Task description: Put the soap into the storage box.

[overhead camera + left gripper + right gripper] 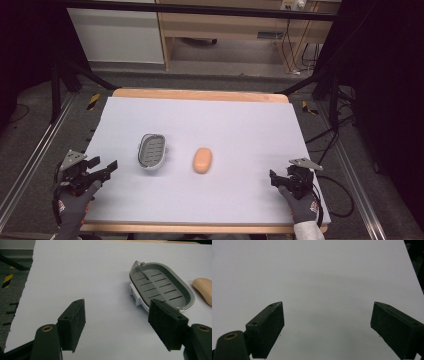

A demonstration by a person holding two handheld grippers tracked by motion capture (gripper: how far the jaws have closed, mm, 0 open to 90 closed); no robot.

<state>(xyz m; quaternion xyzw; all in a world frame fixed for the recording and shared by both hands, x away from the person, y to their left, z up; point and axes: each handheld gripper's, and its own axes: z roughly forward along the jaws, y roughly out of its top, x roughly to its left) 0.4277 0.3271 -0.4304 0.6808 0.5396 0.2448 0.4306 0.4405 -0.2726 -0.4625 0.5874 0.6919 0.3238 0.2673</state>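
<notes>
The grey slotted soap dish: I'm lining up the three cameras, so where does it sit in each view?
High view: the grey slotted oval soap dish lies left of centre on the white mat.
Left gripper view: upper right, beyond the open fingers.
Right gripper view: not in it.
Shared landmark: the orange oval soap bar beside the dish.

Grey slotted soap dish (153,151), peach-orange soap (202,160), pale lilac mat (225,125).

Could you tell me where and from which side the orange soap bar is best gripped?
Grip the soap bar across its narrow middle, coming from above. It lies flat on the table with its long axis running away from the person, apart from the soap dish, so jaws probably fit either side. The right gripper, open, sits nearer its free side.
</notes>
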